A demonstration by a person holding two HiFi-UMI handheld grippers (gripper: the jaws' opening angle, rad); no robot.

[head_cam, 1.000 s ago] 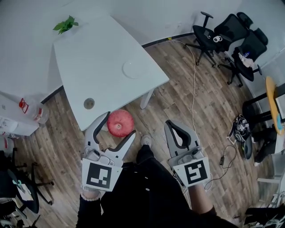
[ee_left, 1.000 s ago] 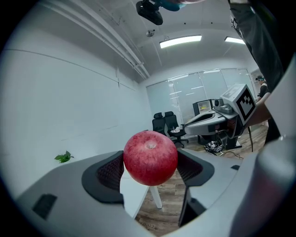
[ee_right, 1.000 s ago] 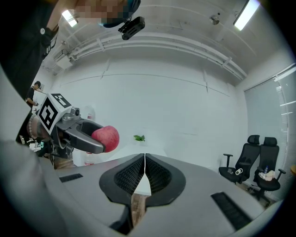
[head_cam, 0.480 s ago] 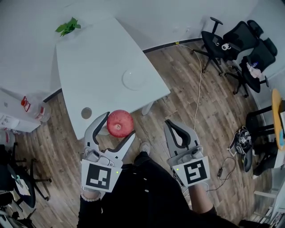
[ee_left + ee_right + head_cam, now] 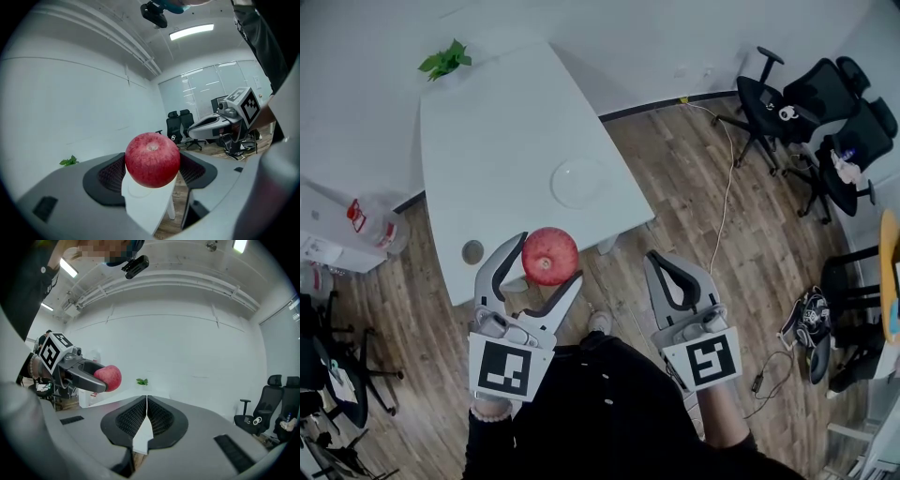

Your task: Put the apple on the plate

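Note:
My left gripper point(image 5: 547, 259) is shut on a red apple point(image 5: 549, 255), held in the air just off the near edge of the white table point(image 5: 497, 141). In the left gripper view the apple point(image 5: 152, 160) fills the gap between the two jaws, stem end up. A white plate point(image 5: 579, 182) lies on the table beyond the apple, near the table's right edge. My right gripper point(image 5: 668, 268) is shut and empty, over the wooden floor to the right of the table. The right gripper view shows the apple point(image 5: 108, 378) in the other gripper at left.
A small round grey thing point(image 5: 472, 251) sits near the table's near corner, a green plant point(image 5: 443, 59) at its far end. Black office chairs point(image 5: 811, 108) stand at the far right. A cable point(image 5: 724, 202) runs across the wooden floor. White containers point(image 5: 342, 239) stand left of the table.
The view has shifted so the table and plate lie closer to my grippers. The apple stays clamped in the left gripper; the right gripper stays shut.

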